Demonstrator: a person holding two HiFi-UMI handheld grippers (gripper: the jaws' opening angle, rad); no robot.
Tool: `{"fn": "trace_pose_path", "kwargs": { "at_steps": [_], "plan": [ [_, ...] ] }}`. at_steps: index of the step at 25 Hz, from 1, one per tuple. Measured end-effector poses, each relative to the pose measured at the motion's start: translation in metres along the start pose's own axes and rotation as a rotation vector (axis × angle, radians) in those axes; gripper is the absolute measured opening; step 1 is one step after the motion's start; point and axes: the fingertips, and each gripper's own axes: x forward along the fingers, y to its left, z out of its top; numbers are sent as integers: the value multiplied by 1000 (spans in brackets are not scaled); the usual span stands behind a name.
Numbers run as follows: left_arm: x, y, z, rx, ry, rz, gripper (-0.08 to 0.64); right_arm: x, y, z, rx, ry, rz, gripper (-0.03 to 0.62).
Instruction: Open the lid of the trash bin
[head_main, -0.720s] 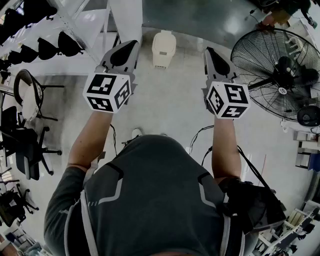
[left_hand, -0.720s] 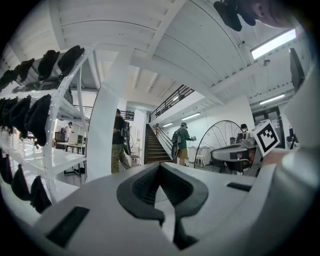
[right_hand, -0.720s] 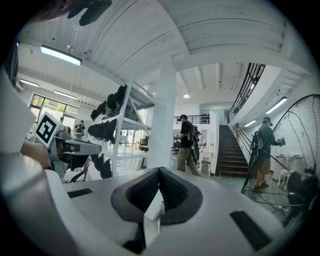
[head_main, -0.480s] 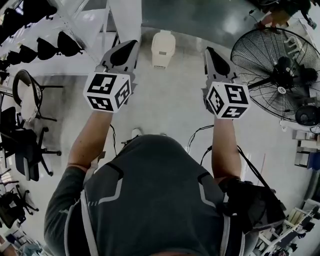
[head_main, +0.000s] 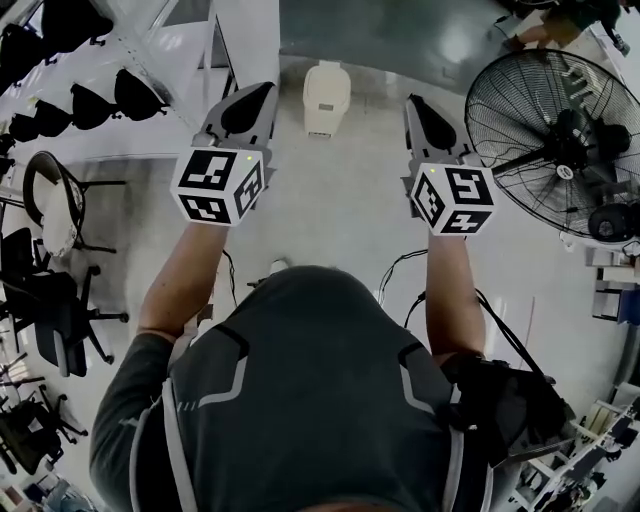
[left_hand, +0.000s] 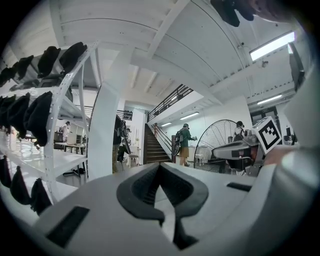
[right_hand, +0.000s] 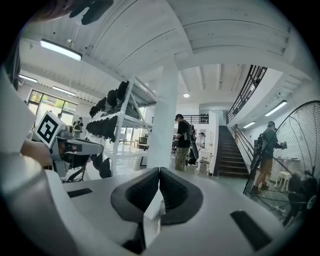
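A small cream trash bin (head_main: 326, 97) with its lid down stands on the grey floor ahead of me, next to a white pillar (head_main: 245, 40). In the head view it lies between my two raised grippers, farther out than both. My left gripper (head_main: 250, 100) is held level to the bin's left, jaws together with nothing in them (left_hand: 159, 167). To the bin's right is my right gripper (head_main: 418, 108), its jaws likewise closed and empty (right_hand: 159, 172). Neither gripper view shows the bin.
A big floor fan (head_main: 558, 145) stands close on the right. White shelving with dark helmets (head_main: 95, 95) and black chairs (head_main: 50, 300) line the left. Beyond the pillar are a staircase (right_hand: 231, 155) and people (right_hand: 183, 142). Cables (head_main: 395, 270) trail on the floor.
The view has shifted slightly: the bin, the grippers and the fan sit a little differently in the picture. Both grippers keep their raised pose and stay shut.
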Motion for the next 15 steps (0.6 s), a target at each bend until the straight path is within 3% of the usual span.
{"fn": "trace_pose_path", "kwargs": {
  "at_steps": [6, 15],
  "plan": [
    [-5, 28, -7, -9, -14, -25, 9, 14, 18, 1, -10, 8, -28, 28],
    [0, 62, -17, -9, -10, 17, 9, 47, 18, -13, 35, 25, -6, 28]
  ]
}}
